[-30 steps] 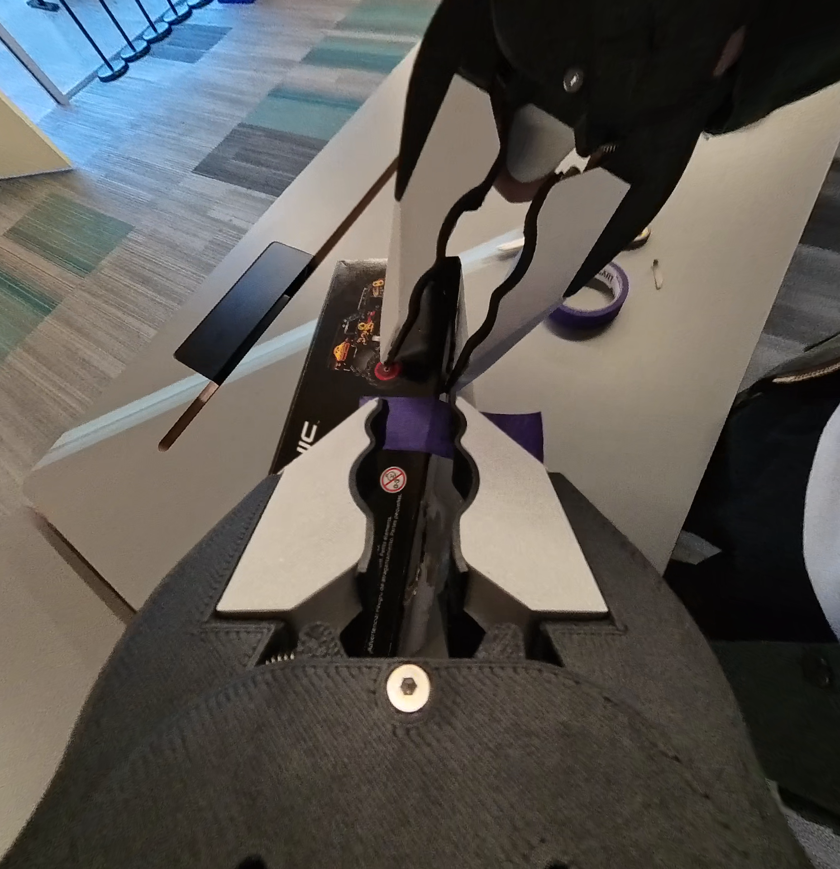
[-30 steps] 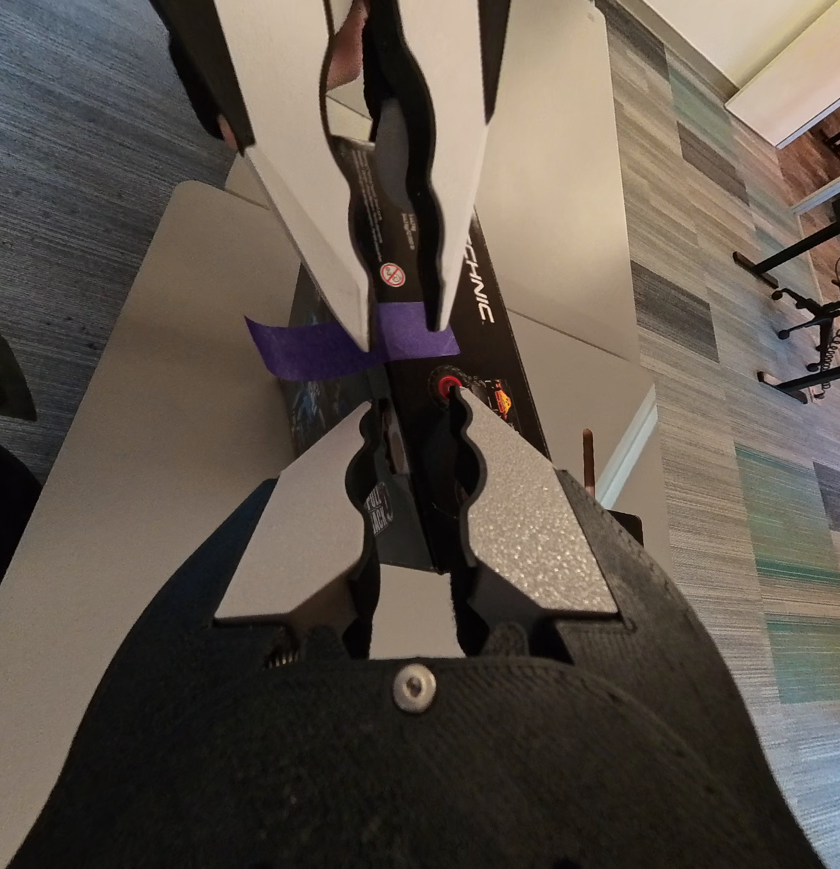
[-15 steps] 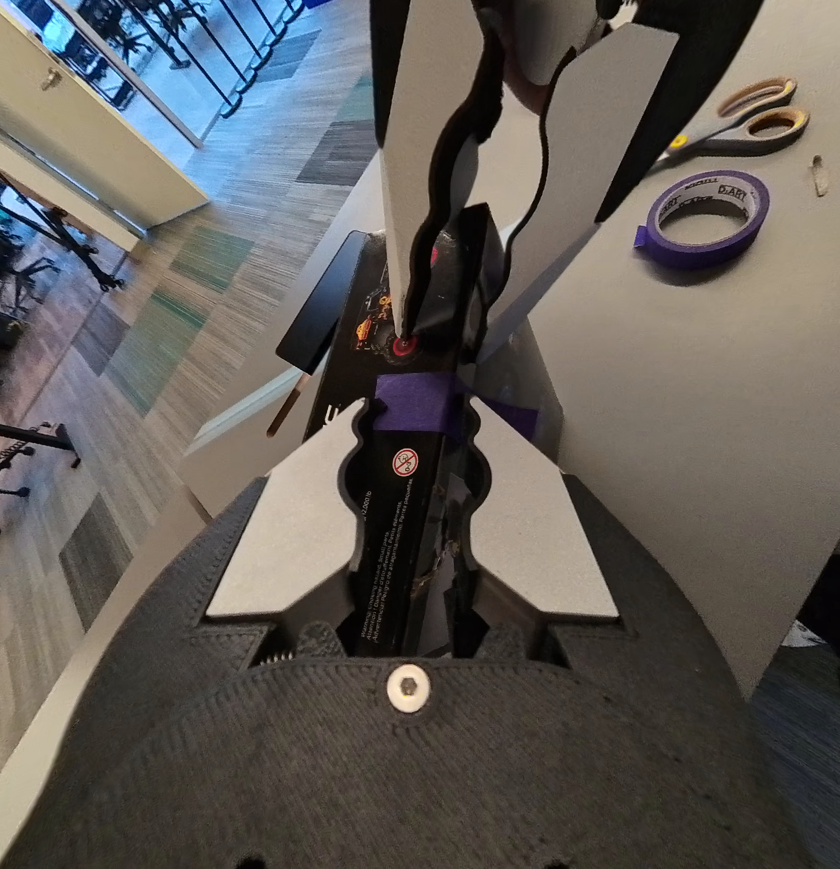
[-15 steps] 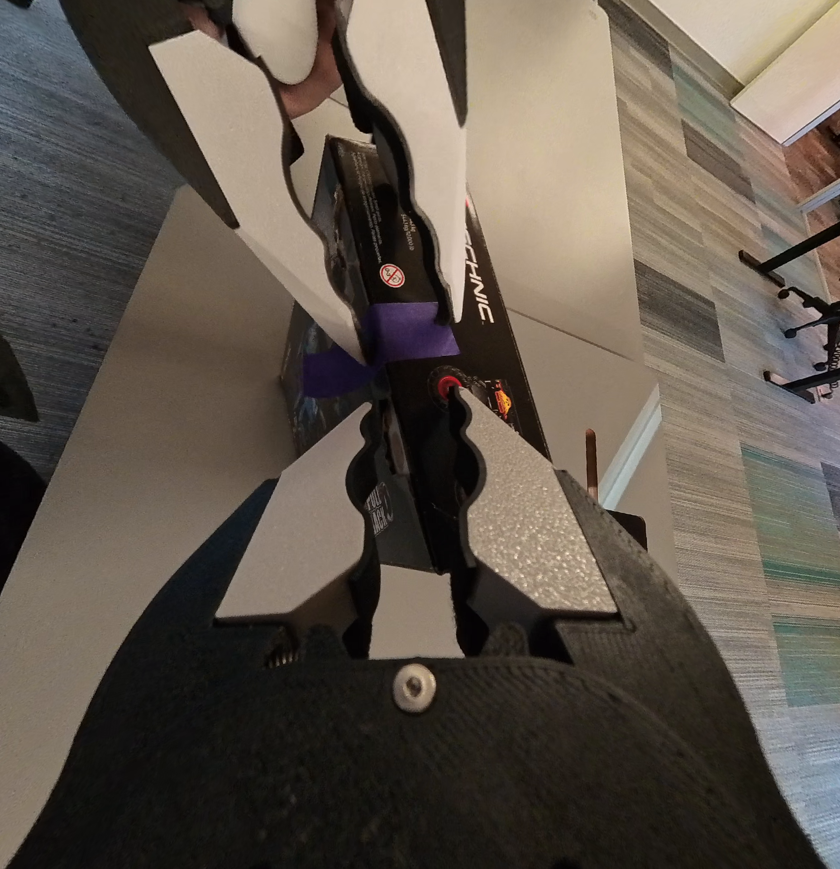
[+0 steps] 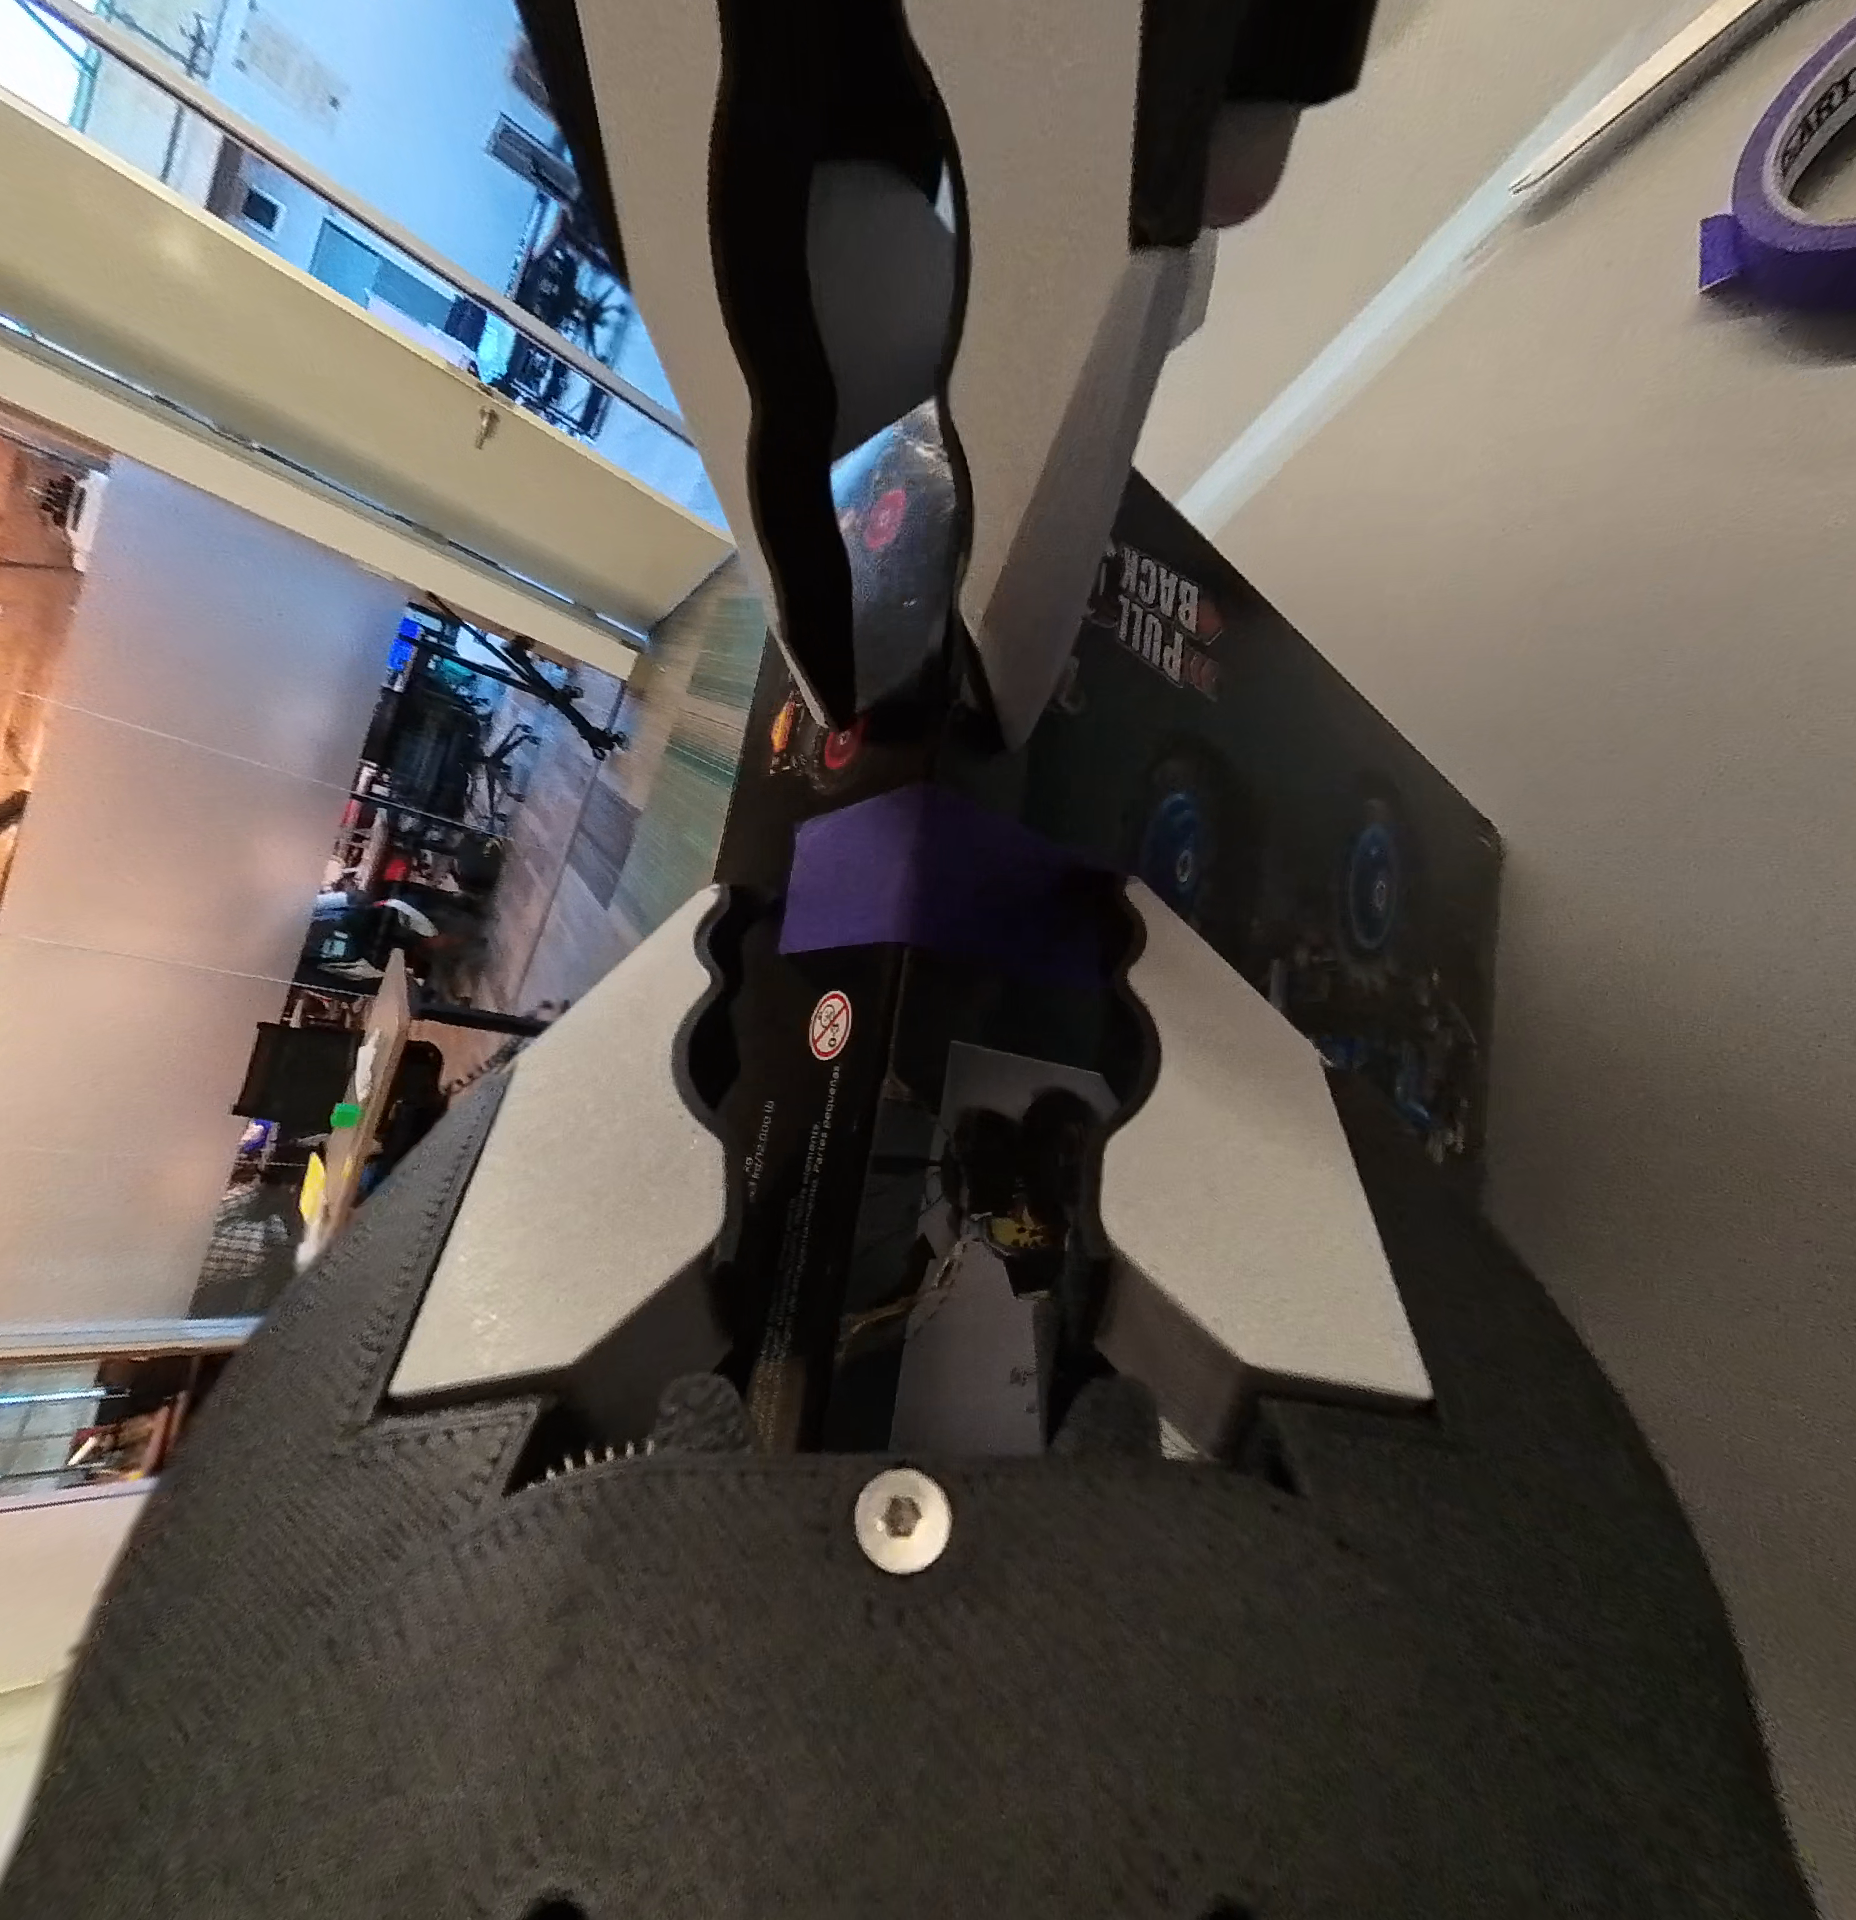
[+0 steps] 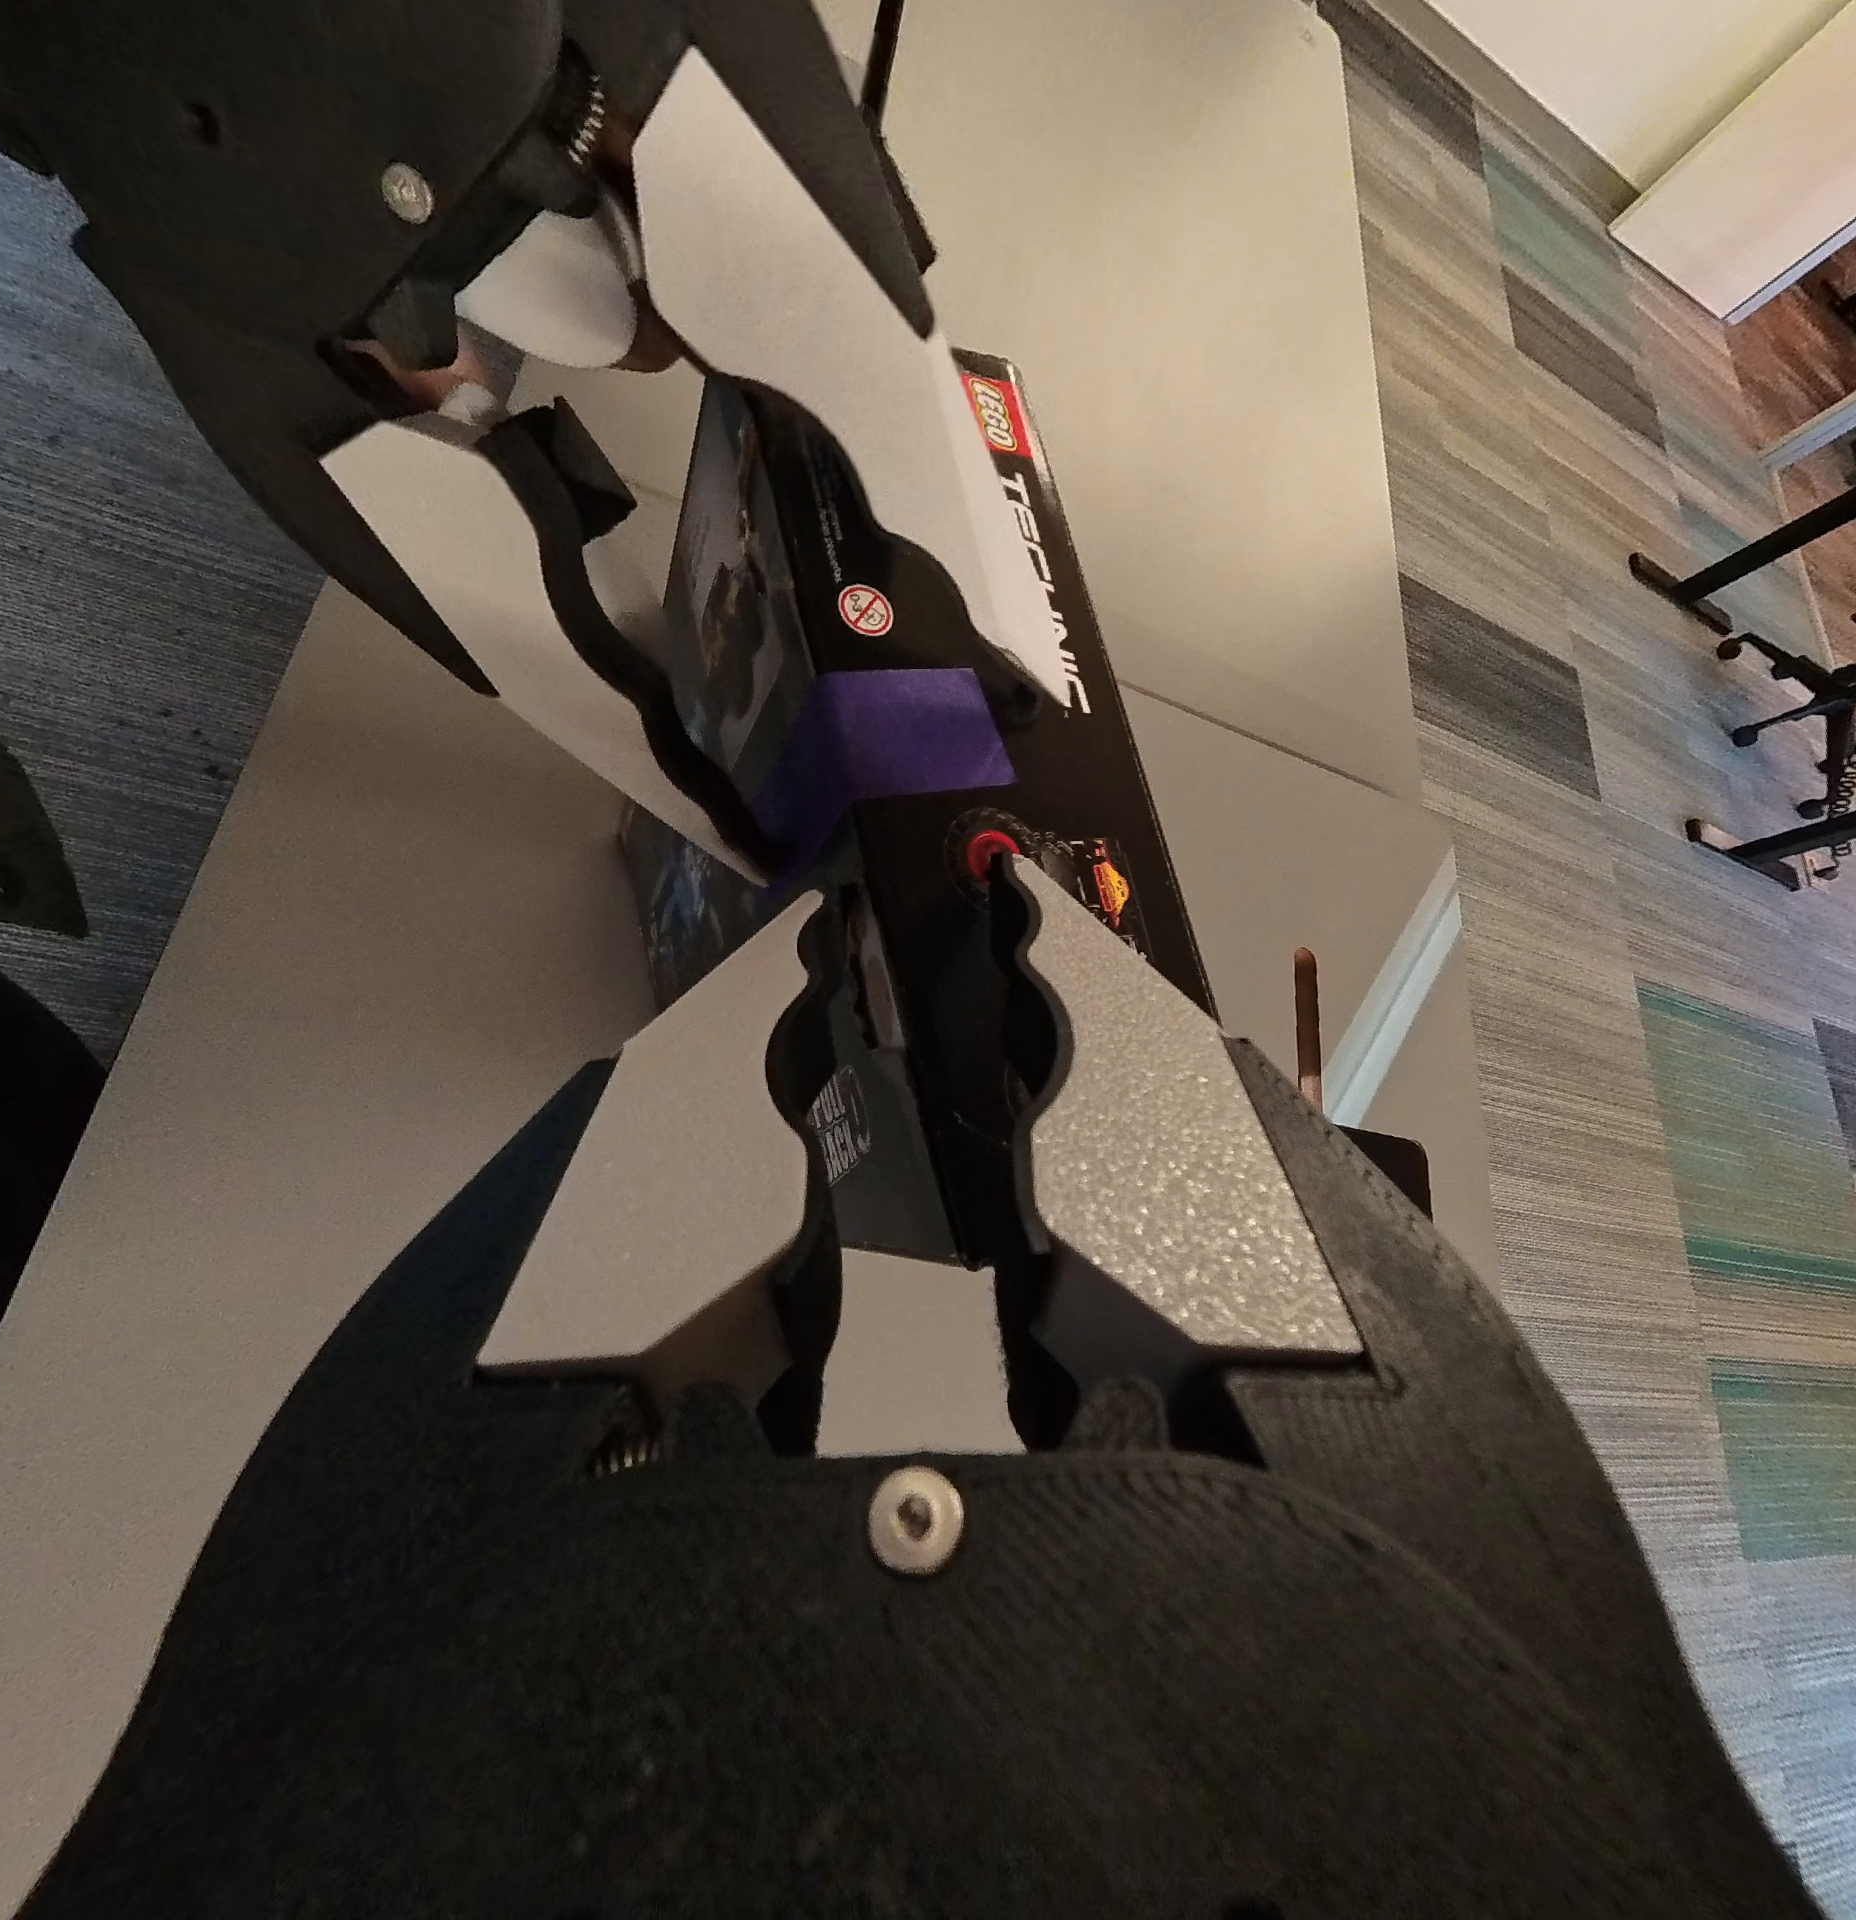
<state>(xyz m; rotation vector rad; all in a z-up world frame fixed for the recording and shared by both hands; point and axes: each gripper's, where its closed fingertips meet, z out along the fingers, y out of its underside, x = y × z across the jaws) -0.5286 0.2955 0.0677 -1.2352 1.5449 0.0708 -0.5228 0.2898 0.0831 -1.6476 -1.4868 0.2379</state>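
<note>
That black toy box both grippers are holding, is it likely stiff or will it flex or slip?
Probably fairly stiff: the black toy box keeps straight edges between left gripper and right gripper. Its glossy faces may slip. The purple tape strip suggests a flap could open.

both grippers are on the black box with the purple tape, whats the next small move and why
Probably lower the black box gently back toward the grey table. The left gripper and right gripper each clamp an end, with the purple tape strip across the flap edge between them, and the box looks tilted up off the surface.
</note>
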